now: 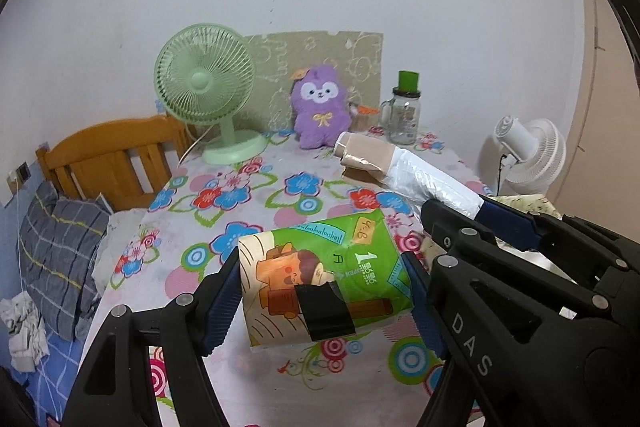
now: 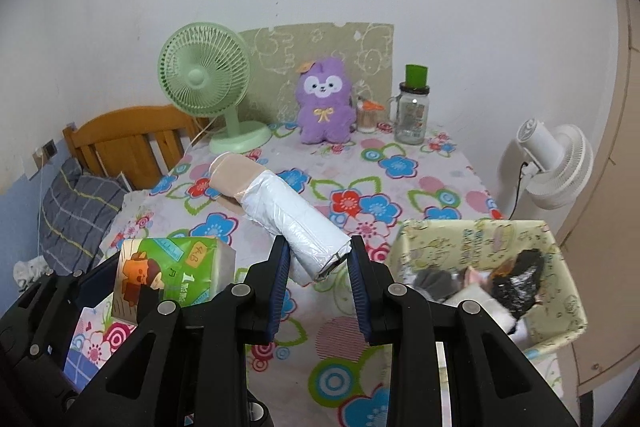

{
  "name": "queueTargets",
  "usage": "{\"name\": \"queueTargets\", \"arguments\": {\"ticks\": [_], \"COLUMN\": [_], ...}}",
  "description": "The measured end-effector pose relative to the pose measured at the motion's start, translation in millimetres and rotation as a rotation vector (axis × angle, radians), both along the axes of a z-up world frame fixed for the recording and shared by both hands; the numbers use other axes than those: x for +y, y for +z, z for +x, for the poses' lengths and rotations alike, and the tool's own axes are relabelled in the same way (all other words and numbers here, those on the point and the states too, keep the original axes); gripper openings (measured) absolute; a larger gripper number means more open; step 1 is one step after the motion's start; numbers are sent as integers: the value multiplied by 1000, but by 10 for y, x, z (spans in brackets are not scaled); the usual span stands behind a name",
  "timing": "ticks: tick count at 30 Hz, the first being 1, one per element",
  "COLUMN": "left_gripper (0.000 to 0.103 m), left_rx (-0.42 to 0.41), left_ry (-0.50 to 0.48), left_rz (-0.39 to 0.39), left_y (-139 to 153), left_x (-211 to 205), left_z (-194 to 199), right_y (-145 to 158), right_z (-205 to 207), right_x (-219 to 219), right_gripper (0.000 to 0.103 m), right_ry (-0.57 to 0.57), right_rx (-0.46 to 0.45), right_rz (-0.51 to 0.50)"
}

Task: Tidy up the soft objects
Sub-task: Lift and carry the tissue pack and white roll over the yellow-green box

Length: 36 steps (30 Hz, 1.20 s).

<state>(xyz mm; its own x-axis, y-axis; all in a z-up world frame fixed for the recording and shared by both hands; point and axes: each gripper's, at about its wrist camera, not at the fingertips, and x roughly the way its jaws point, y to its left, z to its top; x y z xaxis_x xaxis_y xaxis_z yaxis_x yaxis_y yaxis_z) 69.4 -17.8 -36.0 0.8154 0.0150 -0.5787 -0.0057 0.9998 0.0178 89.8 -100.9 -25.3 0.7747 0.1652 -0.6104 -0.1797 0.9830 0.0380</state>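
My left gripper (image 1: 320,291) is shut on a green tissue pack (image 1: 324,275) with a cartoon print and black tape, held above the floral tablecloth; the pack also shows in the right wrist view (image 2: 172,275). My right gripper (image 2: 318,267) is shut on the near end of a white and beige roll (image 2: 280,211), which points away toward the back; the roll also shows in the left wrist view (image 1: 404,171). A purple plush toy (image 2: 324,107) sits upright at the back of the table. A yellow patterned fabric basket (image 2: 560,251) stands at the right and holds dark and white soft items.
A green desk fan (image 2: 208,91) stands at the back left, a glass jar with a green lid (image 2: 412,115) at the back right. A white fan (image 2: 552,163) stands beyond the table's right edge. A wooden bed with a grey pillow (image 1: 60,251) lies left.
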Motion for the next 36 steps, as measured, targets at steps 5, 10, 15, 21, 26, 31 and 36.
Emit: {"name": "queueTargets", "arguments": {"ticks": [5,10,15,21,26,31,36], "left_gripper": [77,77,77,77,77,77,77], "left_rx": [-14,-20,-21,-12,-1,6,15], "left_ry": [-32,-64,-103,-139,-165,-193,-223], "left_rz": [-2,-3,-11,-3,-5,0,-2], "left_y": [80,103,117,96,66,44,0], "left_x": [-186,-385,-599,-853,-1041,-1228,-1390], "left_z": [-29,-19,20,85,162,236,313], "right_y": [97,149,158,133,96,67,18], "right_z": [-49,-75,-65,-21,53,105,178], "right_x": [-187,-382,-608,-882,-1067,-1240,-1413], "right_gripper": [32,32,32,32,32,32,32], "right_ry": [-13,-28,-48,-74,-88,-104,-124], "right_rx": [-8,-16,-18,-13,-4,0,8], "right_rz": [10,-8,-3,-5,-11,-13,-13]}}
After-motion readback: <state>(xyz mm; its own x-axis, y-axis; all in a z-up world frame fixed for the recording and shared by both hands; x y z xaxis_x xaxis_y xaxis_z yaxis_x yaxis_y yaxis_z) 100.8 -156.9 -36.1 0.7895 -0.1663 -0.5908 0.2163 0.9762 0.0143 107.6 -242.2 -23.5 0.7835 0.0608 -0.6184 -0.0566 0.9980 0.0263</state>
